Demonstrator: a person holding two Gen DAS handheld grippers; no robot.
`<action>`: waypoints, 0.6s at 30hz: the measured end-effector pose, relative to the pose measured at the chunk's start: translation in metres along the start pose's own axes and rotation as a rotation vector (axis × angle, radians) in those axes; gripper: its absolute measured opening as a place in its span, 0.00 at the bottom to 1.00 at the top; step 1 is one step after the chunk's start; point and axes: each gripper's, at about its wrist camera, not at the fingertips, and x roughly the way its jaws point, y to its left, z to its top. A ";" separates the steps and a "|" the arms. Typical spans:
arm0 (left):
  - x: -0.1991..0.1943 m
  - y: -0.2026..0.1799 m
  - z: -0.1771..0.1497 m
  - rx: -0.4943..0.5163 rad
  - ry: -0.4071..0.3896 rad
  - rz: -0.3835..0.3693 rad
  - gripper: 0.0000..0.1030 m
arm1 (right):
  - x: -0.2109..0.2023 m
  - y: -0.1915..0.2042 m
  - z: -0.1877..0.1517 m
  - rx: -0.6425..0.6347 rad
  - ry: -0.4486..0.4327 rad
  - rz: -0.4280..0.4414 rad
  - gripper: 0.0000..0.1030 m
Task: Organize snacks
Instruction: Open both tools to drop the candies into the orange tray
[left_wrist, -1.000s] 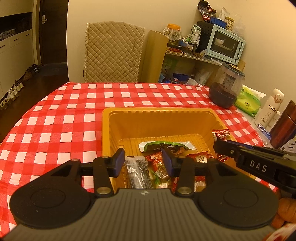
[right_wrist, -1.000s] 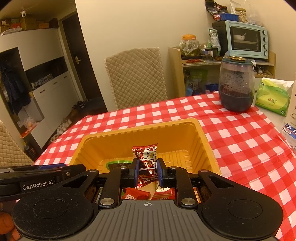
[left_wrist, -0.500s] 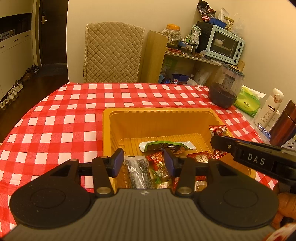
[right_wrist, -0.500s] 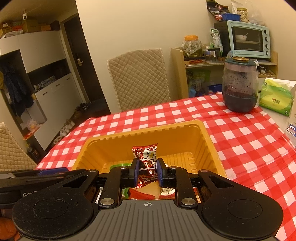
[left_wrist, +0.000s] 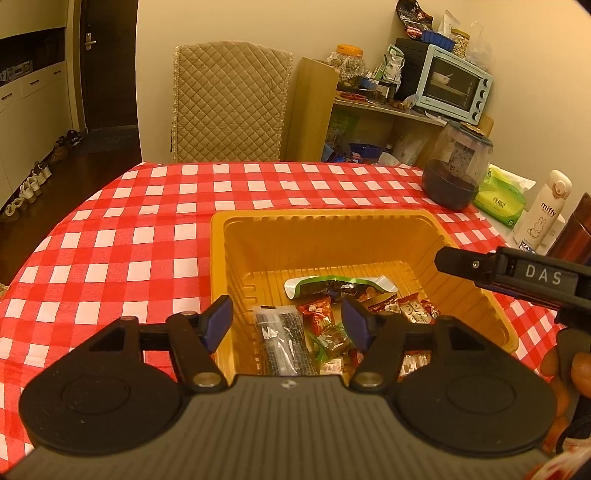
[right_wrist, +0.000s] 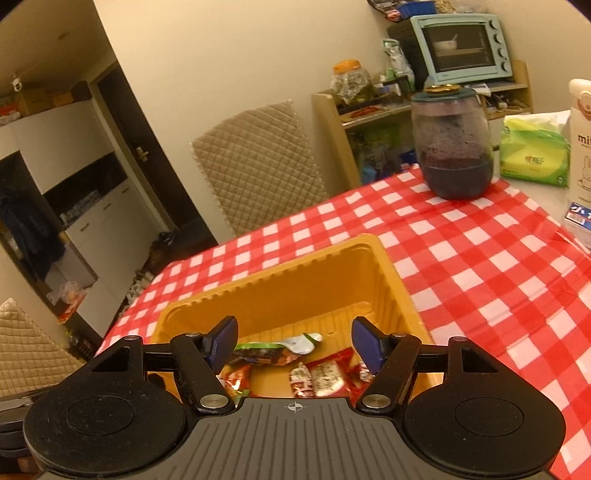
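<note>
While both grippers hang over the near end of the tub (left_wrist: 325, 236), the step in hand reads as a drop-off, and doing it well is mostly a matter of clearing out cleanly. That tub sits on the checked cloth (left_wrist: 147, 206) and holds the snacks, all bunched at its near end with the far half bare. Its walls are tall and look thin, so my advice is to lift each tool straight up before swinging away, lest a finger catch the rim and drag the whole tub. Largest of the snacks is the green pack (left_wrist: 336, 286), lying crosswise behind the rest; the black-striped pouch (left_wrist: 284, 339) lies lengthwise at the left, and small red candies (right_wrist: 317, 380) fill the right. Over them the left gripper (left_wrist: 288, 321) has its jaws opening with nothing between the pads, only wrappers lying below the gap. So too the right gripper (right_wrist: 293, 341): jaws opening, pads bare, with candies on the tub floor underneath. I would let both spread fully before moving, as a light foil wrapper may cling to a pad. Further snacks outside the tub are not in view.
</note>
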 end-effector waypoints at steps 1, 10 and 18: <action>0.000 -0.001 0.000 0.004 -0.001 0.002 0.64 | 0.000 0.000 -0.001 -0.001 0.002 -0.007 0.66; -0.010 -0.006 -0.005 0.044 -0.021 0.040 0.80 | -0.009 0.006 -0.007 -0.061 0.003 -0.025 0.66; -0.031 -0.004 -0.009 0.025 -0.054 0.066 0.98 | -0.022 0.011 -0.014 -0.084 0.012 -0.028 0.67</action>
